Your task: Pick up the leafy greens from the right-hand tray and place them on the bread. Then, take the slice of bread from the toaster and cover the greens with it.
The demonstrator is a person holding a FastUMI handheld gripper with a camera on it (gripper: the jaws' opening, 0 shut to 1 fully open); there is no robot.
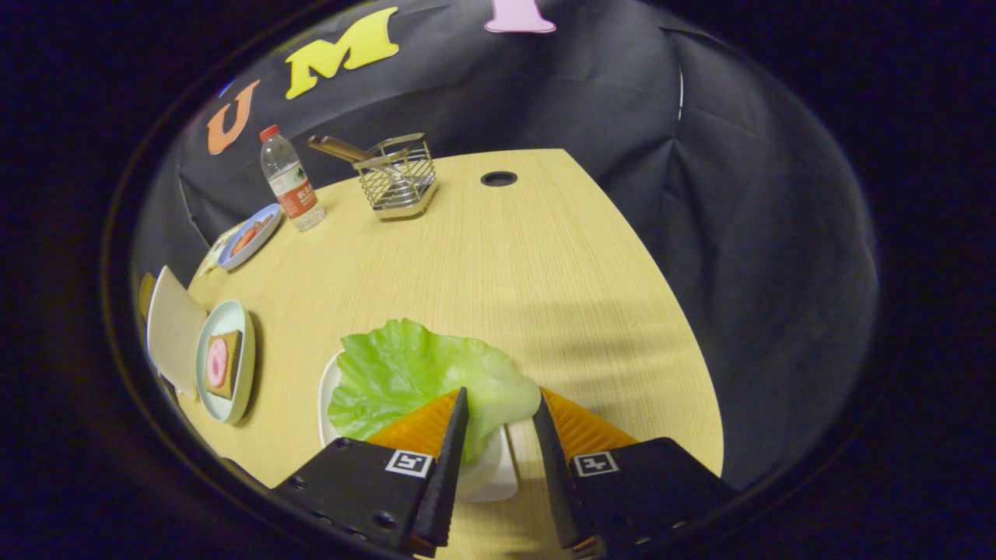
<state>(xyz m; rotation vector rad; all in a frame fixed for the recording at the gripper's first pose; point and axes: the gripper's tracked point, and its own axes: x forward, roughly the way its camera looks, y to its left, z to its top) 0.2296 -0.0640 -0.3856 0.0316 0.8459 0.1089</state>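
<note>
We've got the gripper (pixel 498 404) fingers apart, straddling the crinkled green plastic lettuce leaf (pixel 405 373) w/o clamping, lower centre, over its white tray (pixel 490 474). Brown bread slice (pixel 226 364) waits on pale-green plate (pixel 233 404), lower left.

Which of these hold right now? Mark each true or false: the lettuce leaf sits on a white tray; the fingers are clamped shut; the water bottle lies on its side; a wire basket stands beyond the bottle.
1. The lettuce leaf lies on the white tray: true.
2. The gripper is clamped shut: false; its fingers stand apart, with the leaf's edge between them.
3. The water bottle lies on its side: false; it stands upright.
4. A wire basket stands beside the bottle: true.
</note>
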